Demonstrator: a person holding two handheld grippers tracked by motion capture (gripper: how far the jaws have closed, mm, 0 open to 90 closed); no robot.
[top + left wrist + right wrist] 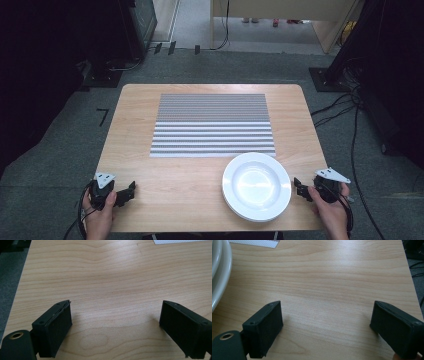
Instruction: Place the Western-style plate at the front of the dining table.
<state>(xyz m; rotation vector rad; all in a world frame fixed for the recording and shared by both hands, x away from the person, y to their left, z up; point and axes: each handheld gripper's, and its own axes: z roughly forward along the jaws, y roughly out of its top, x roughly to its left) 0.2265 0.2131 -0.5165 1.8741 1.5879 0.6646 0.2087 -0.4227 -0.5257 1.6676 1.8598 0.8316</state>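
A white plate (pixel 256 185) lies on the wooden table (pixel 190 175) at the front right, just below a grey striped placemat (pixel 213 125). My left gripper (pixel 129 192) rests near the table's front left corner, held by a hand, its jaws wide apart over bare wood (pixel 115 315). My right gripper (pixel 299 188) sits just right of the plate, also open and holding nothing (pixel 325 316). The plate's rim (pixel 218 277) shows at the left edge of the right gripper view, and a corner of the placemat (pixel 257 243) shows at the top.
The table stands on grey carpet (pixel 60 150). Cables (pixel 345 115) run across the floor to the right, and dark equipment stands (pixel 115 50) are at the back left and right. A placemat corner (pixel 180 241) shows at the top of the left gripper view.
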